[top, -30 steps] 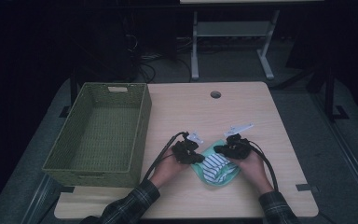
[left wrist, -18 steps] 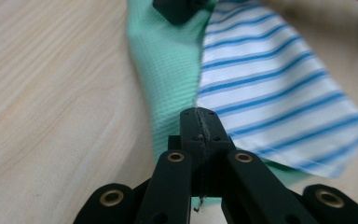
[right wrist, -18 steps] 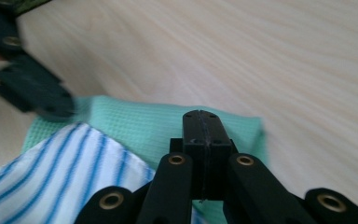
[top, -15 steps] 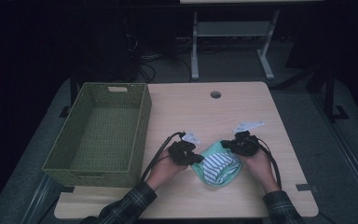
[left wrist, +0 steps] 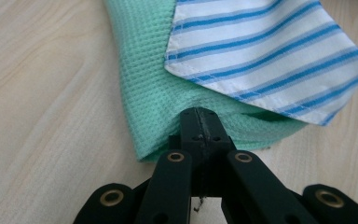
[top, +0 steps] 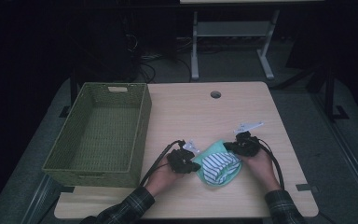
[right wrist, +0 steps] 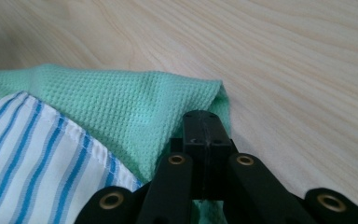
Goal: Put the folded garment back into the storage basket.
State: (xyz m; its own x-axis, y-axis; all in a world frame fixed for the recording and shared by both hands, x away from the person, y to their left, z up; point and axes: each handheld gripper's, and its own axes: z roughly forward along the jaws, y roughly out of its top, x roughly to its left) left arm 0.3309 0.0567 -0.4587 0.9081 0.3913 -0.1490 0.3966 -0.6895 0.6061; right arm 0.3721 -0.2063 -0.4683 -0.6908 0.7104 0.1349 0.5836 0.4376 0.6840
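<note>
On table: left claw [left wrist: 200,122] and right claw [right wrist: 204,128] each clamped on green cloth [top: 214,151].

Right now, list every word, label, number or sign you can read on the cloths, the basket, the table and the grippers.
None: no readable text in any view.
Green waffle-weave cloth: plain, no label.
White cloth with blue stripes: stripes only, no tag in sight.
Woven olive-green basket: no marking.
Light wooden table: bare grain.
Black left gripper and right gripper: no lettering.
</note>
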